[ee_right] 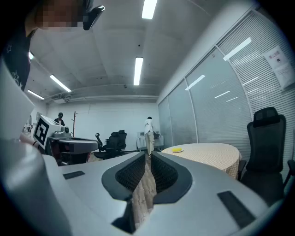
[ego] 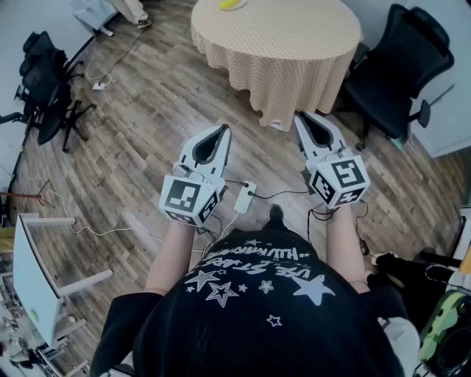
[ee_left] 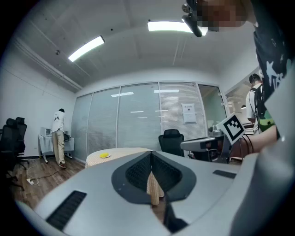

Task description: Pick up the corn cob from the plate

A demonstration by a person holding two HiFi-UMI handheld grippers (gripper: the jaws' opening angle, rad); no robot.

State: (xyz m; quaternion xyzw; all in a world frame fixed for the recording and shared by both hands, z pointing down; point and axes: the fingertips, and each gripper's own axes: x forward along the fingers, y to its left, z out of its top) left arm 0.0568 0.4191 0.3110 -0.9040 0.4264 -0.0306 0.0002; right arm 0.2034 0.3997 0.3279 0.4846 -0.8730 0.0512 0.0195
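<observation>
The corn cob (ego: 232,4) is a small yellow shape on a plate at the far side of the round table (ego: 294,44), which has a beige checked cloth. It also shows far off as the corn cob (ee_left: 105,155) in the left gripper view and the corn cob (ee_right: 177,149) in the right gripper view. My left gripper (ego: 223,129) and right gripper (ego: 302,118) are held level side by side in front of me, well short of the table. Both are shut with nothing between their jaws.
A black office chair (ego: 397,66) stands right of the table, and more black chairs (ego: 44,81) sit at the far left. Cables and a power strip (ego: 244,197) lie on the wooden floor. A person (ee_left: 58,136) stands at a desk far behind the table.
</observation>
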